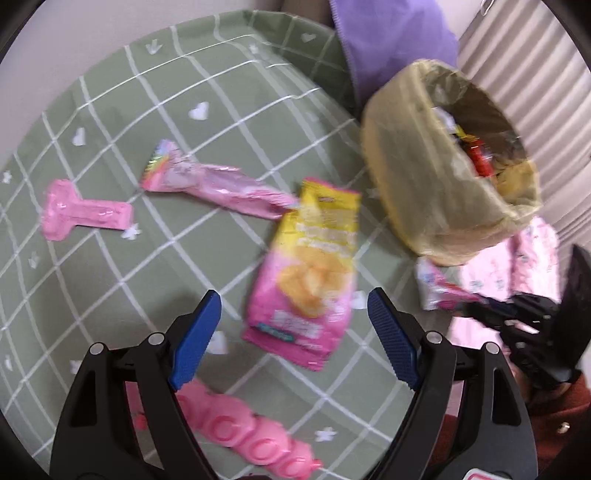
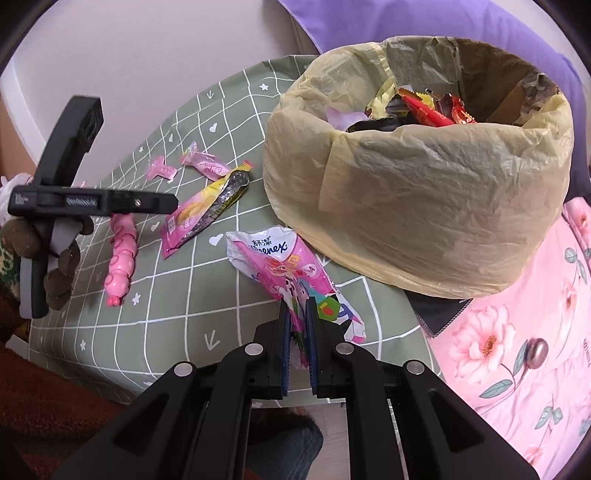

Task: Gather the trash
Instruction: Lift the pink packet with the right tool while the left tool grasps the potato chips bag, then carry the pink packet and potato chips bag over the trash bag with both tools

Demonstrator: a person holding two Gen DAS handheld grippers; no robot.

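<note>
My right gripper (image 2: 296,332) is clamped tight on the near end of a crumpled pink tissue pack (image 2: 284,269), Kleenex print; the rest of it lies on the green grid tablecloth (image 2: 177,325) w/ its far end just beside the base of the trash bin (image 2: 417,192). My left gripper (image 1: 295,332) is spread wide w/ nothing between the blue pads, hovering over the near end of a pink-yellow chip bag (image 1: 306,273) flat on the cloth. Just under the left finger: a pink ringed toy (image 1: 243,435), bumpy, lying lengthwise. Farther out, a long pink wrapper (image 1: 218,182) touches the chip bag's far corner; left of it, apart, a pink T-shaped plastic piece (image 1: 81,214). The bin, lined w/ a yellowish bag, sits at the table's right side, already holding red, gold & dark wrappers (image 2: 424,109). Behind it, purple fabric (image 2: 424,22); right of the bin, pink floral fabric (image 2: 517,350).
</note>
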